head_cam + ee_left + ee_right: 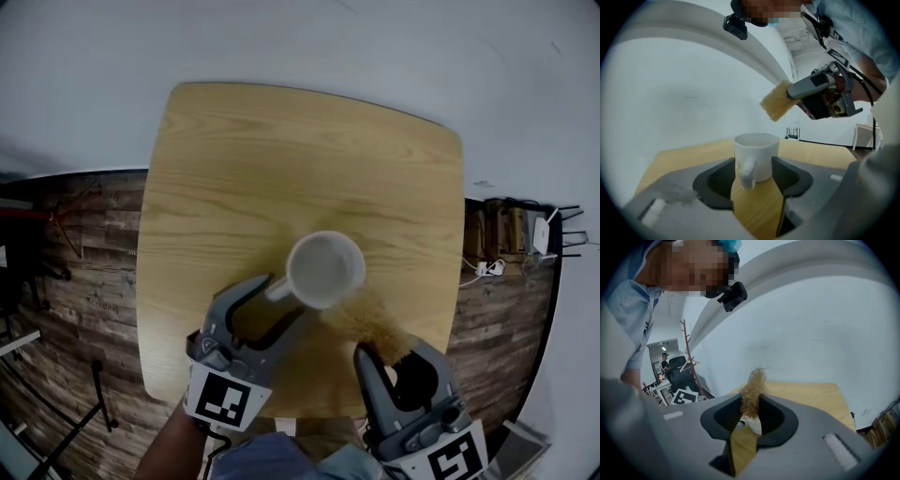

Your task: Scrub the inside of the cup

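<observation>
A white cup (325, 269) stands upright on the light wooden table (281, 159), its handle pointing toward me. My left gripper (281, 300) is open, its jaws set either side of the handle without pressing on it. In the left gripper view the cup (756, 157) sits just past the jaw tips, handle (746, 172) between them. My right gripper (384, 354) is shut on a brown fibrous scrubber (370, 319), which hangs by the cup's near right rim. The scrubber (753, 390) stands up between the right jaws.
The table's near edge runs just under both grippers. Dark plank floor surrounds the table. A power strip with cables (487, 268) lies at the right. A coat stand (689, 350) and a person (663, 363) are far off behind.
</observation>
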The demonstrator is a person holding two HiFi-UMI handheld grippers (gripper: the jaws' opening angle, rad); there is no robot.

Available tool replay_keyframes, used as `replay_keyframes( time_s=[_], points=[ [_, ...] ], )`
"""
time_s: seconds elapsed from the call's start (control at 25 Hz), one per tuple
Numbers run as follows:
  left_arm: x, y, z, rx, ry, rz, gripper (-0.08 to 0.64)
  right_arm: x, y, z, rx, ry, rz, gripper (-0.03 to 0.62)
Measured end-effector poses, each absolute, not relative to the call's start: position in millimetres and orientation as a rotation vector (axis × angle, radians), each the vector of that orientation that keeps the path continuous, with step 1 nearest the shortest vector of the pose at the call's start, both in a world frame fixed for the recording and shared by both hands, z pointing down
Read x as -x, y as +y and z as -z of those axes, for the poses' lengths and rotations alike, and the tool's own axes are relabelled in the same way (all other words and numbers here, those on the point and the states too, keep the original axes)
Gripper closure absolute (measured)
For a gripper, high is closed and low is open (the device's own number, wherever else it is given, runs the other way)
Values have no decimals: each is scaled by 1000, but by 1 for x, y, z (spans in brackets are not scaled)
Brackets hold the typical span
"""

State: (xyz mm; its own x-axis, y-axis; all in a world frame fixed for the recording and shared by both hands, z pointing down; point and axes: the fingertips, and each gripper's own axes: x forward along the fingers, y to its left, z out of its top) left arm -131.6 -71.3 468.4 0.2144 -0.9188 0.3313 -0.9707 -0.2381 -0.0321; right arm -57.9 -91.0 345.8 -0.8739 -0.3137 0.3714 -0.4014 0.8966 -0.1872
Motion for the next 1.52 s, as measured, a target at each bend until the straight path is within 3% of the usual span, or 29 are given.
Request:
replay_keyframes(
  time_s=[0.28, 0.48, 0.6, 1.52],
  points=[
    [131, -70, -483, -2321, -1756, -457, 313, 57, -92, -354, -526, -2716, -400, 497],
    [130, -69, -484, -2331, -1749, -467, 383, 56, -91, -361, -520, -2704, -427, 497],
    [134, -71, -481, -2332, -1766, -478, 460, 56, -90, -365, -514, -2696, -446, 497],
    [139, -71, -487, -2298, -1447, -994, 463, 61, -133, -362, -414, -2754, -365, 497]
  ],
)
